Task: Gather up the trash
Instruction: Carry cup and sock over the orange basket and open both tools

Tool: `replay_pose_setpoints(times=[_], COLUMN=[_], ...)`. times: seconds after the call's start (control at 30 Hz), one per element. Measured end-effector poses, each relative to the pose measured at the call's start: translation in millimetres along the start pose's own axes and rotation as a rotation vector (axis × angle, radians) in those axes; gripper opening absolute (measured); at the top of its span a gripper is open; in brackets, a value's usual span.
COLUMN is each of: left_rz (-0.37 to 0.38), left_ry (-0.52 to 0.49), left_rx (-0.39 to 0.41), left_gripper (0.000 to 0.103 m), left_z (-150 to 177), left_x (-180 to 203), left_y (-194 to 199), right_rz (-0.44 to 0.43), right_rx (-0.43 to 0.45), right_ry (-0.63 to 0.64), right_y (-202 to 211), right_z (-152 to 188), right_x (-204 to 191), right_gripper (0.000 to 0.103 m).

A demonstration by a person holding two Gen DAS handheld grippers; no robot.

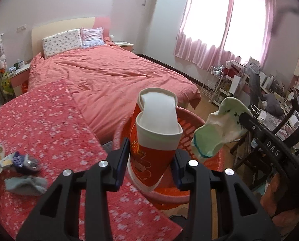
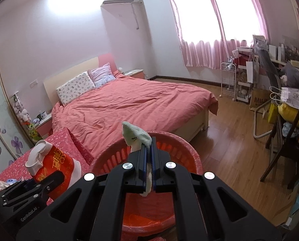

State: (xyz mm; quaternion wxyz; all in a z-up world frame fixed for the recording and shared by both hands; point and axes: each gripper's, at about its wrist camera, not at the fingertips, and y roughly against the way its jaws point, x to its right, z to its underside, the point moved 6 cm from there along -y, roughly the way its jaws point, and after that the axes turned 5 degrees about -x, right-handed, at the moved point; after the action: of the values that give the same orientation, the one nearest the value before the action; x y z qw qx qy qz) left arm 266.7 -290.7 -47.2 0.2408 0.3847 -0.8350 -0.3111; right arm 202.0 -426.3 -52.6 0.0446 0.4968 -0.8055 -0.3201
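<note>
My left gripper [image 1: 151, 160] is shut on a crushed red paper cup [image 1: 155, 136] with a white inside, held over the near rim of a red plastic basket [image 1: 189, 128]. My right gripper [image 2: 148, 160] is shut on a pale green and white sock [image 2: 137, 136], held above the same basket [image 2: 169, 140]. The sock also shows in the left wrist view [image 1: 219, 126], hanging to the right of the cup. The cup and left gripper [image 2: 34, 188] show at the left of the right wrist view.
A table with a red flowered cloth [image 1: 49, 124] holds wrappers [image 1: 18, 160] and a grey cloth [image 1: 25, 184] at its left. A bed with a coral duvet [image 1: 117, 74] lies behind. A dark wooden chair [image 1: 286, 132] and cluttered desk [image 2: 290, 92] stand right.
</note>
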Motion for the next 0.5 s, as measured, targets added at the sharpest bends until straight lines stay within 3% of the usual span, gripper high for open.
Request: replay_pose_setpoints(times=[0.5], left_rz=[0.052], left_ry=[-0.05], left_rx=[-0.043], left_gripper=[0.038], left_z=[-1], left_x=[31], left_y=[-48], right_rz=[-0.02], right_rx=[-0.034], right_ry=[-0.051], right_y=[-18], right_z=[-7], right_x=[17], right_gripper=[0.004])
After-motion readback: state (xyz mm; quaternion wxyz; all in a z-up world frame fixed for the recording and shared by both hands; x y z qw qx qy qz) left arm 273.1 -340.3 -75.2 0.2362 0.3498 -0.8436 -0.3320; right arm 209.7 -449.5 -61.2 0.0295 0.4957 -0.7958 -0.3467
